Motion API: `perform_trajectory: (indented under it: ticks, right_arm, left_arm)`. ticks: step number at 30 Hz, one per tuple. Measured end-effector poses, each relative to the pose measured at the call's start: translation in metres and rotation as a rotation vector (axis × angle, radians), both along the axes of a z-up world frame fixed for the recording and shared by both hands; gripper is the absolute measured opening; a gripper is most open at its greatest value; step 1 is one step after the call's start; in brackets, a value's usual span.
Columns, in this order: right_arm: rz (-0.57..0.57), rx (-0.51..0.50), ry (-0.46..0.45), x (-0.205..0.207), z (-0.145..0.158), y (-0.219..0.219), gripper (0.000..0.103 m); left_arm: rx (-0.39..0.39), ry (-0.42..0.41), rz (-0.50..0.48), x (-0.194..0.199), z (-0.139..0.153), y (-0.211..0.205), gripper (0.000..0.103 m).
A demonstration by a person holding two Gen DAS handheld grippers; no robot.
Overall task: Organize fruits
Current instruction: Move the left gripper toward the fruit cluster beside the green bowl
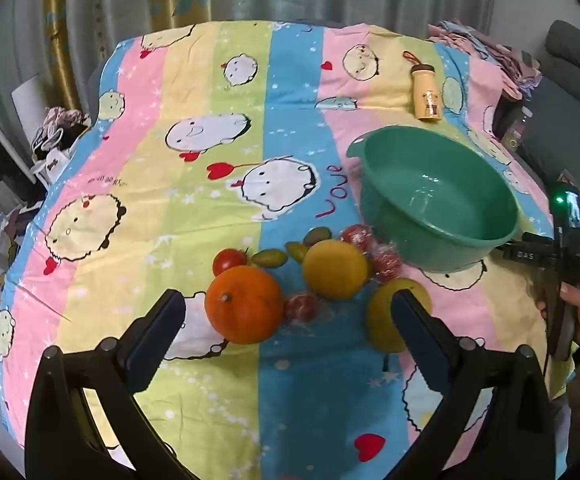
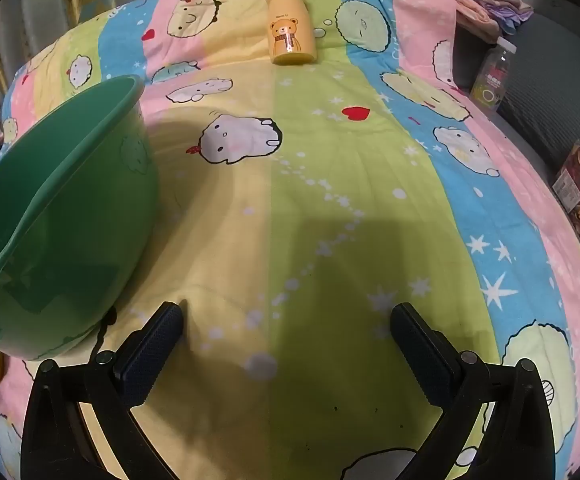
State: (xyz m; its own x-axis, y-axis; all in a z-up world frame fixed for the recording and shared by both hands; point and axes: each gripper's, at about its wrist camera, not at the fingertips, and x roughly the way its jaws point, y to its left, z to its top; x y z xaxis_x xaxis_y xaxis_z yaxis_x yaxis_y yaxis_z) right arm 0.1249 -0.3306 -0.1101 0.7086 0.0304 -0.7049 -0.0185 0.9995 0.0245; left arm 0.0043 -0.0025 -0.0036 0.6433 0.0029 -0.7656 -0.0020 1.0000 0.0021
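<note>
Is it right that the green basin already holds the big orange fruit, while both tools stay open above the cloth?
Not quite. The green basin is empty; the left wrist view shows its bare inside. The big orange fruit lies on the cloth beside the other fruits, in front of the left tool. The rest holds: the left tool and the right tool are both open above the cloth.

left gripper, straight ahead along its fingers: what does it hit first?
Probably the big orange: it lies just past the open left gripper, slightly toward its left finger. A small wrapped red fruit sits right beside it, nearer centre, so depth leaves that call uncertain.
</note>
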Motion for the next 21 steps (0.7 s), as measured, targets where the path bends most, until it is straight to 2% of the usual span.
perform_trajectory:
  ticks: [1, 3, 4, 7, 9, 14, 21]
  right_arm:
    - [-0.001, -0.003, 0.002, 0.0, 0.0, -0.001, 0.103]
    - [-0.012, 0.007, 0.019, -0.007, -0.001, -0.005, 0.103]
    - [-0.023, 0.016, 0.031, -0.015, 0.0, -0.006, 0.103]
    - [0.013, 0.052, -0.013, -0.033, 0.011, 0.007, 0.103]
    - [0.062, 0.025, -0.059, -0.062, 0.024, 0.022, 0.103]
    - [0.209, -0.012, -0.09, -0.12, 0.058, 0.077, 0.103]
    - [0.379, 0.015, -0.088, -0.148, 0.089, 0.139, 0.103]
  left_arm:
    - [0.0, 0.003, -0.002, 0.002, -0.001, -0.001, 0.103]
    - [0.021, -0.053, -0.011, -0.004, 0.021, -0.015, 0.103]
    - [0.028, -0.055, -0.009, -0.003, 0.025, -0.019, 0.103]
    - [0.01, -0.079, -0.015, -0.011, 0.038, -0.018, 0.103]
    - [-0.021, -0.102, -0.021, -0.018, 0.039, -0.009, 0.103]
    - [-0.049, -0.114, -0.008, -0.025, 0.044, -0.005, 0.103]
    - [-0.061, -0.134, 0.022, -0.039, 0.05, 0.006, 0.103]
